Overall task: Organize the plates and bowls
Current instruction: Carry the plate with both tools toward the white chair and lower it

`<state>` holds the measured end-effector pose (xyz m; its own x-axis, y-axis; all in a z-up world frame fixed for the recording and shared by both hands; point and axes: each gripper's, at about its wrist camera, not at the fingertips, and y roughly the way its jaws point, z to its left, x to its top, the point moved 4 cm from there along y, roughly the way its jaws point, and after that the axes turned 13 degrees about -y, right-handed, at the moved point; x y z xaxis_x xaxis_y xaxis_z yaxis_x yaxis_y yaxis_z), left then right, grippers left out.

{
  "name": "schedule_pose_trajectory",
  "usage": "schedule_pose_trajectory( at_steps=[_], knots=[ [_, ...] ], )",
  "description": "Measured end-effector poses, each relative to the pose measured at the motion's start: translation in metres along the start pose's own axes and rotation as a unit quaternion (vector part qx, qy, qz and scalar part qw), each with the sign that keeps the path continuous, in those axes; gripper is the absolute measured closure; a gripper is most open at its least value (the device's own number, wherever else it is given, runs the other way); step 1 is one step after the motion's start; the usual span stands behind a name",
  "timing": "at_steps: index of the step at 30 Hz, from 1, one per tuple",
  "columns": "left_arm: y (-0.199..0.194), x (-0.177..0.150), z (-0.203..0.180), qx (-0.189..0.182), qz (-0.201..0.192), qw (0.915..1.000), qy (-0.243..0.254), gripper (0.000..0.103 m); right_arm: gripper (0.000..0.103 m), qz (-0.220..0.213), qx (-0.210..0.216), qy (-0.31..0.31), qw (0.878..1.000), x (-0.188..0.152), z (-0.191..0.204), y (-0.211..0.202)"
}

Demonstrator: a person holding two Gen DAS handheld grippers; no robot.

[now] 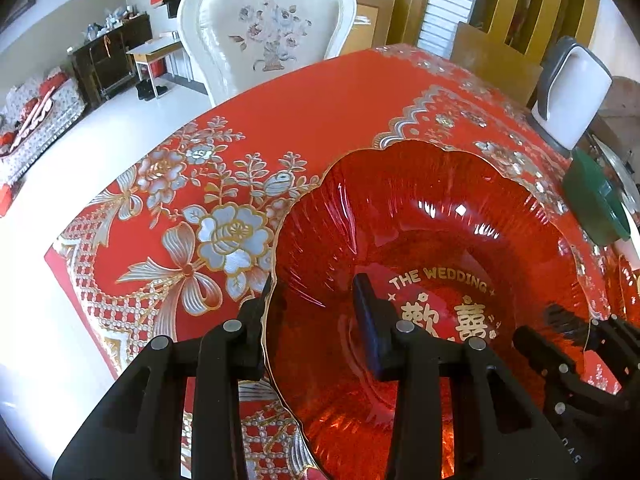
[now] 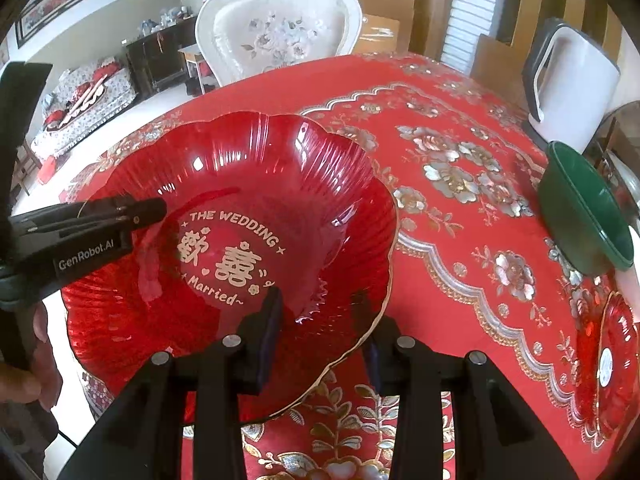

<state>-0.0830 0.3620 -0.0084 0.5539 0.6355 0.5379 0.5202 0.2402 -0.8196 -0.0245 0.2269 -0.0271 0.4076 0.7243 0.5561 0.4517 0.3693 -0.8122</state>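
Observation:
A red translucent scalloped wedding plate (image 1: 420,216) (image 2: 256,176) with gold lettering is above the red floral tablecloth (image 1: 280,120) (image 2: 460,140). My left gripper (image 1: 316,292) straddles its left rim, one finger outside and one inside; it also shows in the right wrist view (image 2: 132,212), pinching the rim. My right gripper (image 2: 318,300) straddles the plate's near right rim, one finger over and one under; it shows in the left wrist view (image 1: 572,320). A second red plate (image 2: 608,364) lies at the right. A green bowl (image 2: 580,216) (image 1: 596,200) sits at the right edge.
A white kettle (image 2: 568,80) (image 1: 572,92) stands at the table's far right corner. A white floral chair (image 2: 276,36) (image 1: 268,36) stands behind the table. The table's left edge drops to white floor (image 1: 60,184).

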Motion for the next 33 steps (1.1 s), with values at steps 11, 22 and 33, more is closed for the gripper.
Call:
schedule_pose_trajectory(
  at_steps=[11, 22, 33],
  knots=[
    [0.003, 0.000, -0.001, 0.010, -0.007, 0.9999, 0.002, 0.068, 0.065, 0.006, 0.003, -0.001, 1.000, -0.004, 0.004, 0.002],
    [-0.002, 0.005, 0.013, 0.032, -0.027, 0.9989, -0.020, 0.050, 0.044, -0.009, 0.041, 0.034, 0.999, -0.008, -0.009, -0.006],
    [-0.054, 0.017, 0.001, 0.014, -0.086, 0.9961, -0.014, 0.046, 0.043, -0.033, 0.051, 0.080, 0.995, -0.024, -0.036, -0.033]
  ],
)
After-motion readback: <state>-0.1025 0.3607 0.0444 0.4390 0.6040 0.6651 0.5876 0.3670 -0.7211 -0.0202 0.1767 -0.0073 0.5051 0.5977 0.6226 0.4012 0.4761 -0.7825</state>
